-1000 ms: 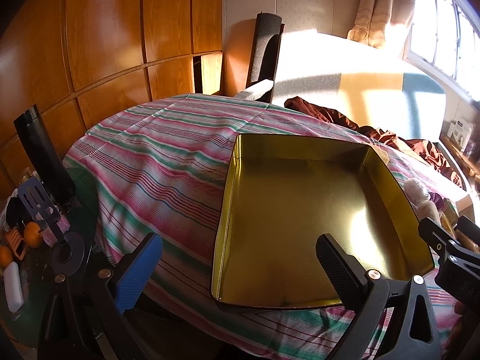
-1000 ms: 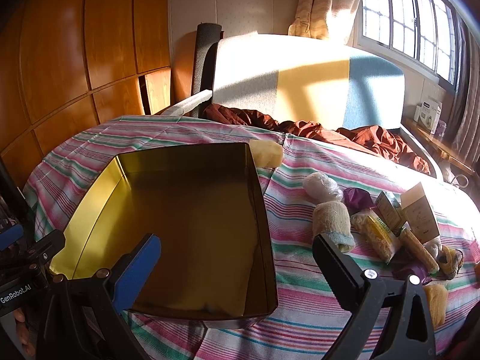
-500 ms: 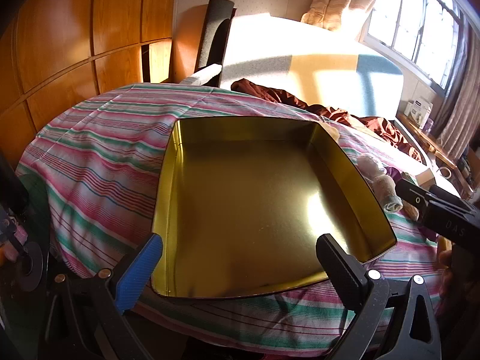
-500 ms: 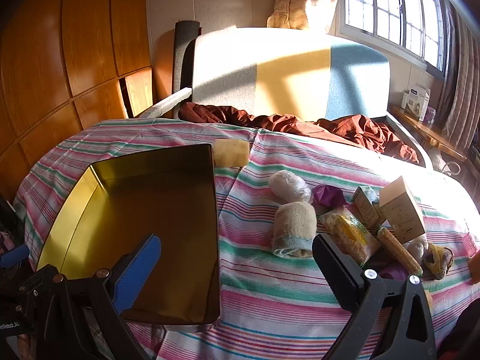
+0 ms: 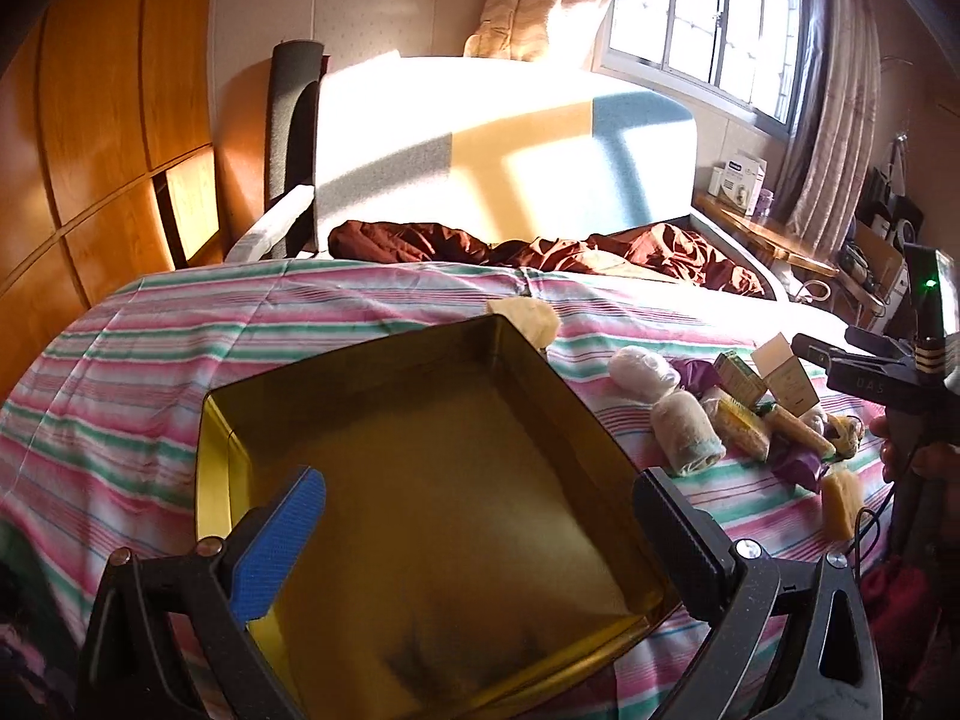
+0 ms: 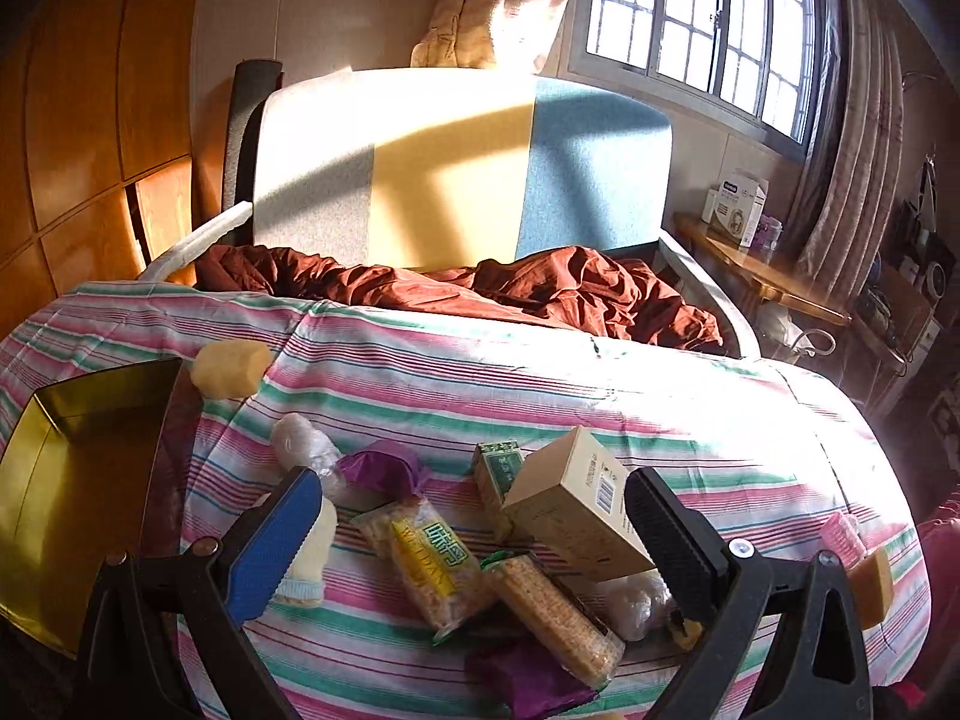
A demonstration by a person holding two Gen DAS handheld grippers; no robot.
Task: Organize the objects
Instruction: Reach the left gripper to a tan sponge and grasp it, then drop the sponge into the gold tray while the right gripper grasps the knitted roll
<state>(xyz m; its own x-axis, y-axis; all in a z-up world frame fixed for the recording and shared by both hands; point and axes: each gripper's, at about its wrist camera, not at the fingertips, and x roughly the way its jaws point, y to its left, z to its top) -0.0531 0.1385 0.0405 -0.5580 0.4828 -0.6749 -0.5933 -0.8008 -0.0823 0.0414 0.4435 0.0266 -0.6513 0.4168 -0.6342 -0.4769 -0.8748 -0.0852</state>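
Altogether one gold tin, two yellow sponges, one beige carton.

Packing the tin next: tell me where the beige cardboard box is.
In the right wrist view, the cardboard box sits tilted on the pile of snacks, beside the green carton, right of the gold tin.

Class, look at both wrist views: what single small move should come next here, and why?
Probably lower the right tongs onto the beige carton and close. Both tongs are open and hold nothing, the gold tin is empty, and the carton lies on top of the snack pile, between the right fingers.
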